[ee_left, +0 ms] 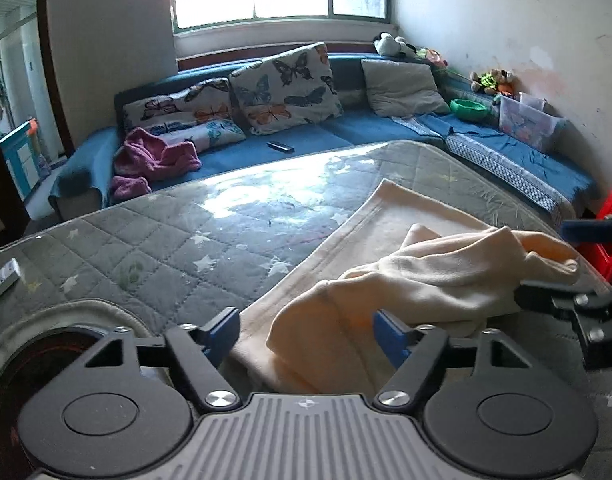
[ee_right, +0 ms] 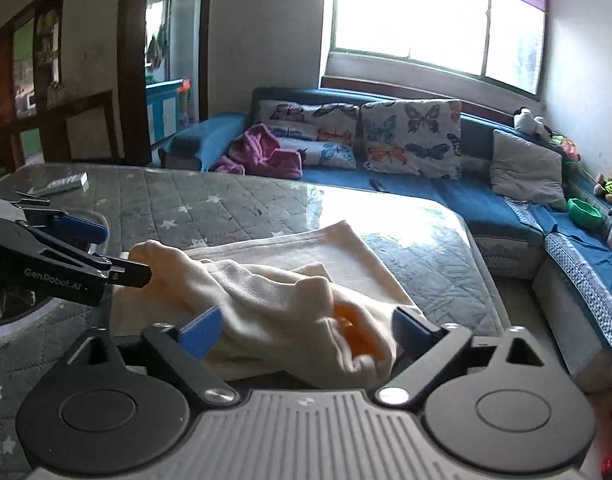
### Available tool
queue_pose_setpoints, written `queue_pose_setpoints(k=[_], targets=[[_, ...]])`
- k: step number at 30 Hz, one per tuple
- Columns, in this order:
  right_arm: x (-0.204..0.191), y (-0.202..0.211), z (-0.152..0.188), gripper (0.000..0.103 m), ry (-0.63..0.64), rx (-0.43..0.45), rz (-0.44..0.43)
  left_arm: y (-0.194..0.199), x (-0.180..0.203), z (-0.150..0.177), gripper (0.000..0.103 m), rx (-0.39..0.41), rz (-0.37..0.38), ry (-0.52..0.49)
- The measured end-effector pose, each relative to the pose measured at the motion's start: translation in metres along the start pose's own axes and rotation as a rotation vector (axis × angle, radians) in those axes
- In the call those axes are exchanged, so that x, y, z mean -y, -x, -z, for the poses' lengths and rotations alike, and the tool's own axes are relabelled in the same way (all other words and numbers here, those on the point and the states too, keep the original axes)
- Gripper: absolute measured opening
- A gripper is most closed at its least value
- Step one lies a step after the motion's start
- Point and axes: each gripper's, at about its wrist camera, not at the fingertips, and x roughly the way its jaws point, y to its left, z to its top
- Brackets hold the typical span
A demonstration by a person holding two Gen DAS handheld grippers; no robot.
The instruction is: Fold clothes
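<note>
A cream garment (ee_left: 438,276) lies on the grey quilted table (ee_left: 146,236), partly flat and partly bunched in a heap. My left gripper (ee_left: 308,334) is open, its blue fingers on either side of the near fold of the garment. My right gripper (ee_right: 306,330) is open too, with the bunched end of the garment (ee_right: 290,300) between its fingers. The left gripper also shows in the right wrist view (ee_right: 94,248) at the garment's left end; the right one shows at the right edge of the left wrist view (ee_left: 562,264).
A blue corner sofa (ee_left: 346,128) with butterfly cushions (ee_left: 286,88) and a purple garment (ee_left: 154,156) runs behind the table. A remote (ee_right: 60,184) lies at the table's far left. A round cut-out (ee_left: 46,360) is in the table near my left gripper. A red crate (ee_left: 610,232) stands right.
</note>
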Motion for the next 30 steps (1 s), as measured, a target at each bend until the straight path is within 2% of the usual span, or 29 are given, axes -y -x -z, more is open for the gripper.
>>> queue_pose_setpoints(k=[2,3,5,7,8,9,10,11,13,18,25,30], targets=[[0.005,-0.007,-0.002,0.077,-0.002,-0.024,-0.013,-0.004,0.0,0.0,0.069,-0.003,0.017,-0.012],[0.007,-0.011,-0.003,0.074,-0.009,-0.035,-0.023,-0.006,-0.001,0.001,0.065,-0.005,0.024,-0.019],[0.013,-0.015,-0.003,0.059,-0.029,-0.063,-0.023,-0.009,-0.001,0.002,0.059,-0.01,0.034,-0.025],[0.017,-0.017,-0.001,0.047,-0.05,-0.076,-0.034,-0.014,-0.003,0.003,0.037,-0.015,0.05,-0.019],[0.019,-0.017,0.0,0.043,-0.059,-0.083,-0.046,-0.016,-0.004,0.003,0.033,-0.018,0.059,-0.016],[0.021,-0.017,0.001,0.04,-0.07,-0.086,-0.055,-0.017,-0.004,0.003,0.022,-0.016,0.065,-0.014],[0.023,-0.017,0.002,0.029,-0.076,-0.089,-0.062,-0.017,-0.004,0.004,0.011,-0.011,0.07,-0.016],[0.024,-0.016,0.003,0.022,-0.082,-0.089,-0.062,-0.016,-0.004,0.004,0.008,-0.008,0.074,-0.017],[0.026,-0.013,0.004,0.014,-0.097,-0.085,-0.061,-0.011,-0.003,0.005,0.005,0.014,0.084,-0.014],[0.025,0.005,0.005,0.012,-0.105,-0.039,-0.075,0.023,-0.008,0.003,0.005,0.11,0.101,0.013],[0.0,0.056,0.002,0.012,-0.084,0.048,-0.149,0.097,-0.022,0.007,0.005,0.213,0.12,0.029],[-0.024,0.096,0.012,0.012,-0.05,0.084,-0.217,0.147,-0.023,0.04,0.005,0.224,0.129,0.0]])
